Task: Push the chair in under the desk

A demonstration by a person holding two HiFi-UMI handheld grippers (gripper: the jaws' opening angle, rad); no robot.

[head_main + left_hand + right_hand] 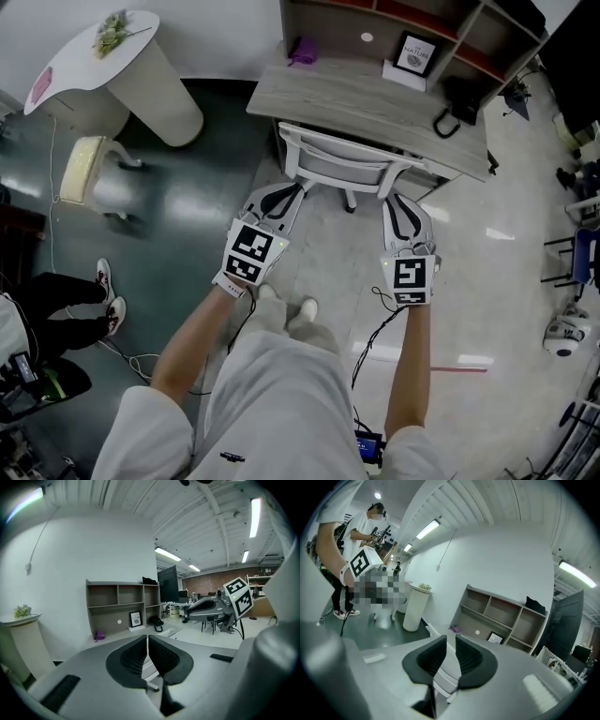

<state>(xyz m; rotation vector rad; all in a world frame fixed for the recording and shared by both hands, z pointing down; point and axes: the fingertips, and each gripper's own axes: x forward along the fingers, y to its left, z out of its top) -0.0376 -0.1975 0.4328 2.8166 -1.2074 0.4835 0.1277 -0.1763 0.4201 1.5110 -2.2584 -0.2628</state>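
A white chair (345, 159) stands with its seat tucked beneath the grey wooden desk (356, 98), its backrest facing me. My left gripper (289, 195) is shut with nothing between its pads, its tips just short of the backrest's left end. In the left gripper view its dark pads (136, 656) meet, and a bit of the chair (150, 670) shows below them. My right gripper (399, 201) is at the backrest's right end. In the right gripper view the white backrest edge (446, 674) fills the gap between that gripper's (451, 641) pads.
On the desk sit a shelf unit (394, 19), a framed picture (415, 53), a purple item (302, 49) and a black object (455, 105). A white pedestal table (131, 70) and a cream stool (89, 173) stand at left. A seated person's legs (66, 309) are nearby. Cables trail across the floor.
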